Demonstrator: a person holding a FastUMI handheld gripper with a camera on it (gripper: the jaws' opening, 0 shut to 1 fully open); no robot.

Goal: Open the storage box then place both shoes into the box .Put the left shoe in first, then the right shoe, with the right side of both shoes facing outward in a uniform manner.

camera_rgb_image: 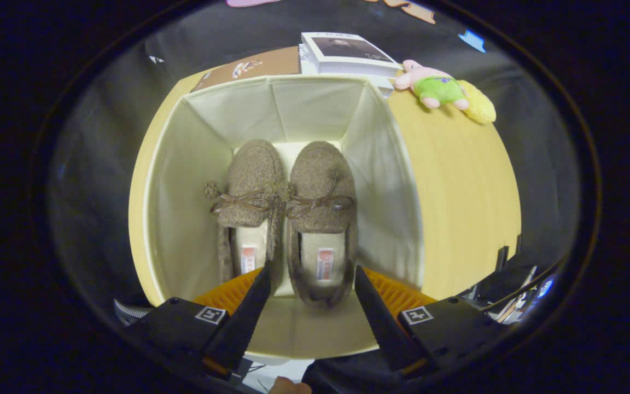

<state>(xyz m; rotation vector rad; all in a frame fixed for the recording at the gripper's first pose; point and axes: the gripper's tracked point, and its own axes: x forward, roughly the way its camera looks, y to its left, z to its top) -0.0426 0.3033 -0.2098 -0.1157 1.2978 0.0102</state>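
Observation:
The cream fabric storage box point(175, 164) stands open on the wooden table point(457, 180), and I look down into it. Two brown fuzzy shoes with ribbon bows lie side by side on its floor, toes pointing away from me: one on the left point(252, 180), one on the right point(320, 180). My gripper point(312, 272) hovers over the near end of the box with its fingers spread wide. The heel of the right-hand shoe lies in the gap between them. The left fingertip point(260, 282) sits over the seam between the two heels. Neither finger visibly presses on a shoe.
Behind the box lies a stack of books point(348, 54), with a flat brown board point(255, 68) beside it. A pink and green plush toy point(438, 87) and a yellow plush point(479, 106) rest at the table's far right corner. Part of a hand point(290, 387) shows below the fingers.

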